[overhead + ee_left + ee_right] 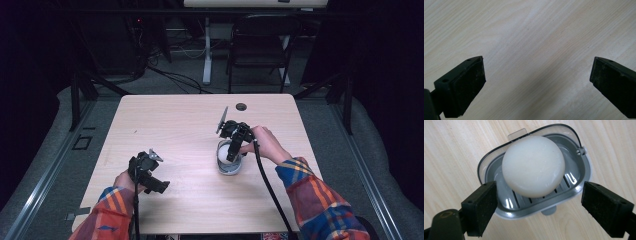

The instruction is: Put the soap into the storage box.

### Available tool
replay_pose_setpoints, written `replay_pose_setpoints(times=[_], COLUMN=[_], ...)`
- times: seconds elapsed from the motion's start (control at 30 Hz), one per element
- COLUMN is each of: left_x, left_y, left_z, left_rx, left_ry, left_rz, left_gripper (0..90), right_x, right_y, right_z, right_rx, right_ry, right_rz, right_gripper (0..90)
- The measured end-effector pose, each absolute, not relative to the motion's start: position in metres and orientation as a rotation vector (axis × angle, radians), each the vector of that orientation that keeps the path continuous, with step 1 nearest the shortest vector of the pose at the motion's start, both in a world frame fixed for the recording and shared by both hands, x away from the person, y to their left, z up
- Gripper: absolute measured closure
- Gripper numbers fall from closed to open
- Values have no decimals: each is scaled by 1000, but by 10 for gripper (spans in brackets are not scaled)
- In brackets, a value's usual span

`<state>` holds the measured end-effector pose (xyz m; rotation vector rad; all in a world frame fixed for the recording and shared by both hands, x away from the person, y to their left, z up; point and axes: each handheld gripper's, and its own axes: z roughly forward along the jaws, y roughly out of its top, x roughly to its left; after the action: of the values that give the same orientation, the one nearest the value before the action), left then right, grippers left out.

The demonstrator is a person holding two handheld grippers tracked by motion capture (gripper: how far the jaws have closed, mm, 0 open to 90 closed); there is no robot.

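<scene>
A grey soap dish (581, 173) with a slotted floor and an open clear lid (554, 127) sits on the light wood table. A round white soap bar (533, 165) lies in it. My right gripper (539, 205) hangs open right above the dish, one jaw at each side of its near end, touching nothing. In the high view the right gripper (234, 150) covers much of the dish (228, 170) right of the table's middle. My left gripper (537, 80) is open over bare wood; in the high view it (149, 176) sits near the front left.
The wooden table (175, 125) has a round cable hole (241, 106) near its far edge. A dark folding chair (260, 45) and a white desk leg (206, 50) stand beyond the table. Black cables (272, 195) trail from both grippers.
</scene>
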<state>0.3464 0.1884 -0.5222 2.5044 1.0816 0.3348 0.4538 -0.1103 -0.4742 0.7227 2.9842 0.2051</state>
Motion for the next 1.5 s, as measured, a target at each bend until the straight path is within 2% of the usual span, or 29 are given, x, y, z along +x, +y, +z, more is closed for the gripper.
replay_pose_setpoints(times=[0.37, 0.8, 1.5], left_x=[346, 346, 346], left_y=[188, 188, 187], left_z=[-522, -522, -523], left_rx=[2506, 2508, 2517], left_ry=[1083, 1085, 1089], left_rz=[334, 338, 339], left_gripper=[2, 2, 2], right_x=[436, 417, 377], right_y=[-140, -189, -267], right_z=[-449, -443, -484], right_rx=[732, 797, 996], right_ry=[2944, 2890, 2785], right_rz=[269, 345, 347], right_gripper=[51, 4, 0])
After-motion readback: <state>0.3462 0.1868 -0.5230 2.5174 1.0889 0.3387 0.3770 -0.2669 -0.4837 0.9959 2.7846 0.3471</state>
